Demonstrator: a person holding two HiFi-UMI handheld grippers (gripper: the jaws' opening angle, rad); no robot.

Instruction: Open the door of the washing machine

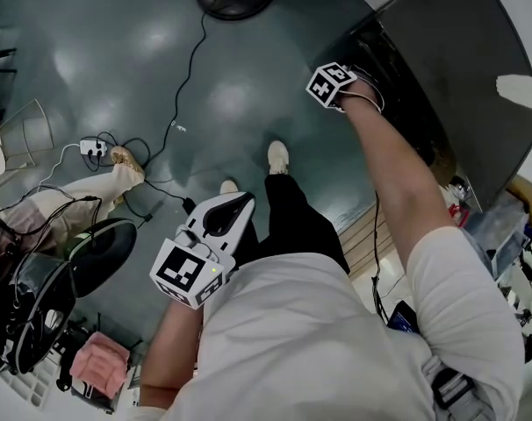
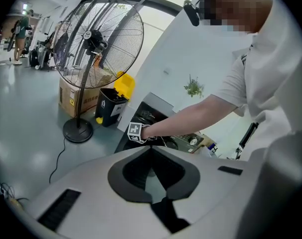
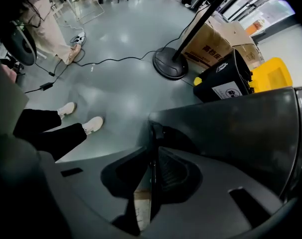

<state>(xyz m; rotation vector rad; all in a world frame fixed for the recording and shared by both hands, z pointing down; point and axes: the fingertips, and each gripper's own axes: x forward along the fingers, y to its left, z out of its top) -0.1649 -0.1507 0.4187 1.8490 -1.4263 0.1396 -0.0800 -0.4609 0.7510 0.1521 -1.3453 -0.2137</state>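
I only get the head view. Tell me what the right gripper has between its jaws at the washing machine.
Observer: The right gripper is closed on the thin edge of the dark door; that edge runs straight between its jaws.
Operator: Now report the left gripper's jaws.
Observer: The left gripper is empty, with its jaws together and nothing between them.
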